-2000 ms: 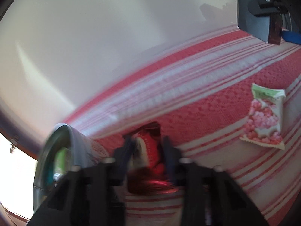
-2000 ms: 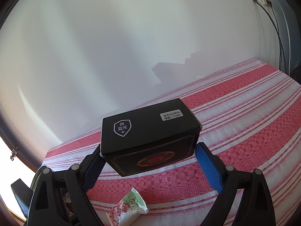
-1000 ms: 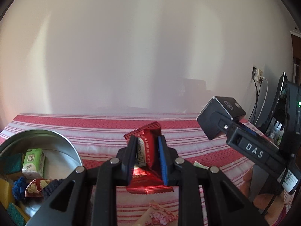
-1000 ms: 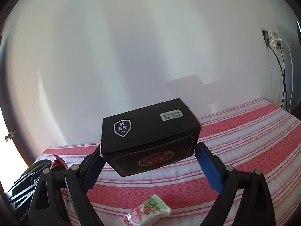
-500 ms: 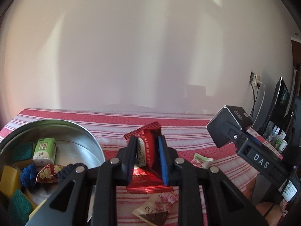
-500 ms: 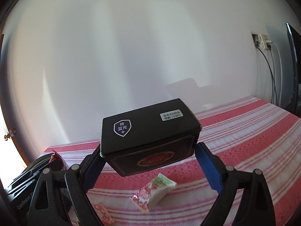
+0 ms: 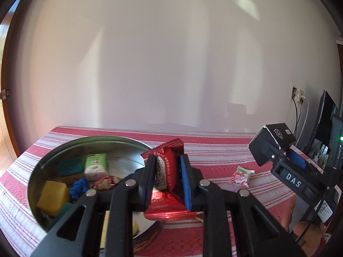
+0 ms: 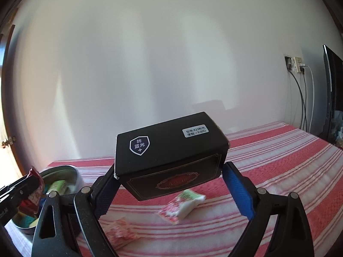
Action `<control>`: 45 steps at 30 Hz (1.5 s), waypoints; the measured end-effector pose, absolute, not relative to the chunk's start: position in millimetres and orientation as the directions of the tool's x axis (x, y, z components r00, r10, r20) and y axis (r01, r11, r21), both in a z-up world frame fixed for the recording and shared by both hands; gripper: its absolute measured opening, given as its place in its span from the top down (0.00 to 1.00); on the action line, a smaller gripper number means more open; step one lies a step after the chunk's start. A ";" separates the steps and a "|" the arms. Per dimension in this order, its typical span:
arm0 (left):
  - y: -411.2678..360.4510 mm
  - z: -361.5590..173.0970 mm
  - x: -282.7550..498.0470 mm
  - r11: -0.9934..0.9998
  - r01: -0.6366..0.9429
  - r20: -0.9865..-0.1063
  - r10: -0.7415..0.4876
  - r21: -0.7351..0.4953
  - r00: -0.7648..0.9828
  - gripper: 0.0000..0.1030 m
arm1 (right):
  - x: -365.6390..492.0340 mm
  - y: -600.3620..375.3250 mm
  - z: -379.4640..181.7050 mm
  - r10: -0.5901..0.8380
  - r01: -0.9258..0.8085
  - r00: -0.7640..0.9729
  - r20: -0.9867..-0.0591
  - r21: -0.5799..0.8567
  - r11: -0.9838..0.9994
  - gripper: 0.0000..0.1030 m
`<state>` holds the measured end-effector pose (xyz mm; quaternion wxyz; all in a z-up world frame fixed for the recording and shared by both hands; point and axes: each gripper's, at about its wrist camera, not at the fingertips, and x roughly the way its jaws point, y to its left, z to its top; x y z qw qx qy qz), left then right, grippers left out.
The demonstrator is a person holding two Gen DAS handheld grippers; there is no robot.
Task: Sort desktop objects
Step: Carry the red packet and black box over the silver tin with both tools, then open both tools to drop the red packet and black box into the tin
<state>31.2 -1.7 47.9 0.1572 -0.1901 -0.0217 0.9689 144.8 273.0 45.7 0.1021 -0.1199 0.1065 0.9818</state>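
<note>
Nearest to the left wrist camera, the left gripper [image 7: 167, 178] has its jaws pressed together on a red snack packet [image 7: 169, 171], which stands upright between the pads, its crimped top edge above them. Just behind and to the left of it sits a round metal tin [image 7: 70, 147] on the red and white striped cloth [image 7: 214, 150]. Inside the tin lie a small green carton [image 7: 95, 166], a yellow block [image 7: 52, 196], a teal block [image 7: 69, 166], a blue knitted piece [image 7: 78, 189] and a red and gold wrapper [image 7: 105, 181]. To the right of the left gripper, a pink and green candy bag [image 7: 241, 175] lies flat on the cloth.

In the right wrist view, the right gripper [image 8: 169, 184] has its jaws spread wide and clamped on the two ends of a black box [image 8: 169, 150], which it holds above the cloth, tilted a little. The box carries a shield mark and a small white label on top. Under it the candy bag lies on the cloth, and nearer to the camera lies a second pink packet [image 8: 121, 231], blurred. Far at the right, cables [image 8: 302, 98] hang from a wall socket [image 8: 294, 63], beside a dark screen [image 8: 333, 90].
</note>
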 end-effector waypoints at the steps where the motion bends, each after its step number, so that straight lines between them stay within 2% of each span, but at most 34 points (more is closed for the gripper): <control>1: -8.1 48.6 33.2 -0.952 -0.289 -0.360 0.307 -0.106 -0.881 0.79 | 147.5 266.2 46.2 0.157 -0.209 -0.954 -0.255 0.190 -0.959 0.09; 12: -71.7 47.2 37.1 -0.983 -0.139 -0.351 0.172 -0.118 -0.920 0.79 | 157.7 178.7 56.3 -0.022 -0.009 -0.980 -0.199 0.155 -0.988 0.09; 23: -123.8 40.5 17.0 -0.992 0.012 -0.372 0.037 -0.128 -0.927 0.79 | 130.0 130.4 75.1 -0.158 0.138 -0.976 -0.150 0.136 -0.981 0.09; 35: -137.3 38.2 0.6 -0.992 0.067 -0.394 -0.019 -0.110 -0.919 0.79 | 99.9 94.4 87.7 -0.185 0.162 -0.972 -0.144 0.156 -0.974 0.09; 45: -125.7 35.8 -24.9 -0.995 0.078 -0.419 -0.045 -0.062 -0.907 0.79 | 65.1 85.3 87.3 -0.132 0.105 -0.977 -0.170 0.158 -0.982 0.09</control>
